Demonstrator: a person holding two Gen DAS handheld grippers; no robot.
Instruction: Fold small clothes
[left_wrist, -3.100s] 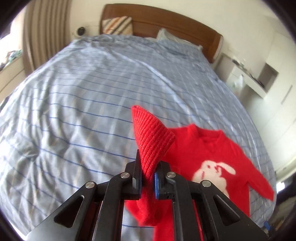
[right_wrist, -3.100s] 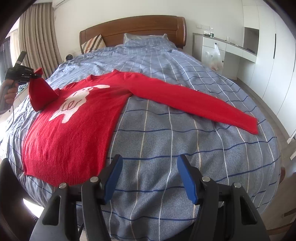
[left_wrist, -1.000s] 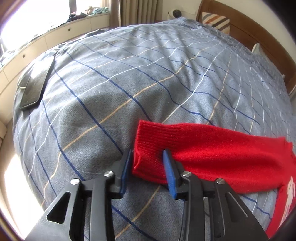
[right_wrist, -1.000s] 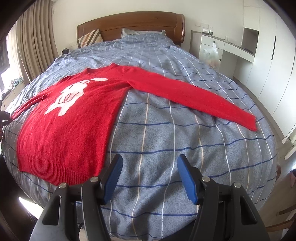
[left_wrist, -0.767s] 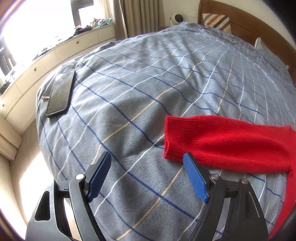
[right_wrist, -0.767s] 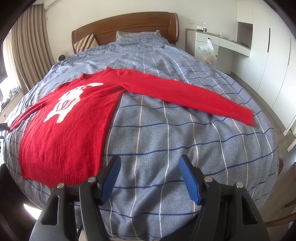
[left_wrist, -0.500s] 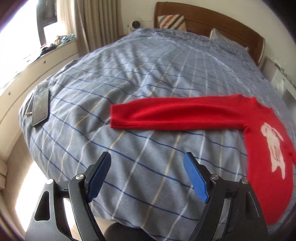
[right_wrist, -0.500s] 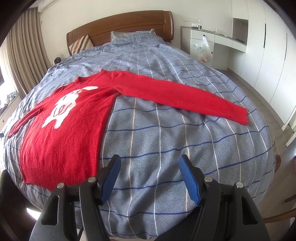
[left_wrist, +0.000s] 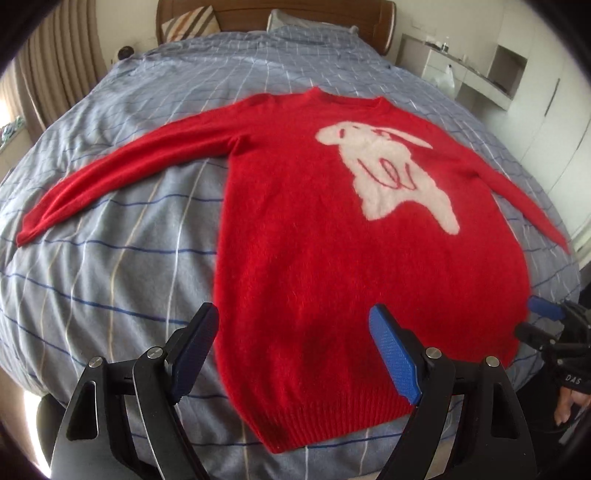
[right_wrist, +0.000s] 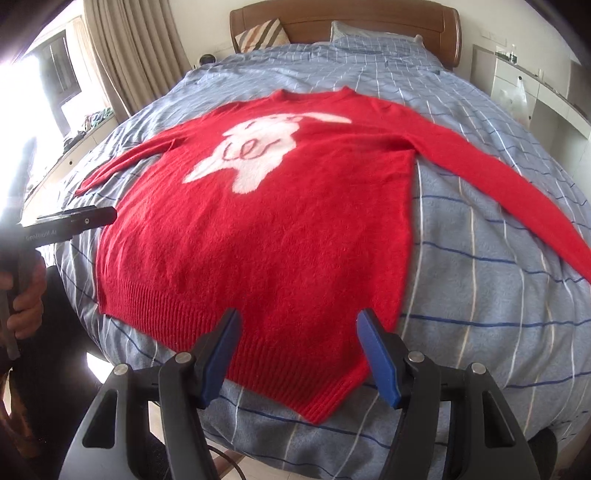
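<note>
Here the sweater's (left_wrist: 332, 236) hem lies beyond both parted jaws.

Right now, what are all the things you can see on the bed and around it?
sweater: one, red with a white rabbit, flat on the bed, sleeves spread out
bed: one, blue checked cover, under the sweater
headboard: one, brown wood, far end
striped cushion: one, brown and cream, against the headboard
pillow: one, pale, beside the cushion
curtains: beige, left of the bed
plastic bag: one, clear, on the white desk at right
left gripper: open, blue pads, over the hem
right gripper: open, blue pads, over the hem
</note>
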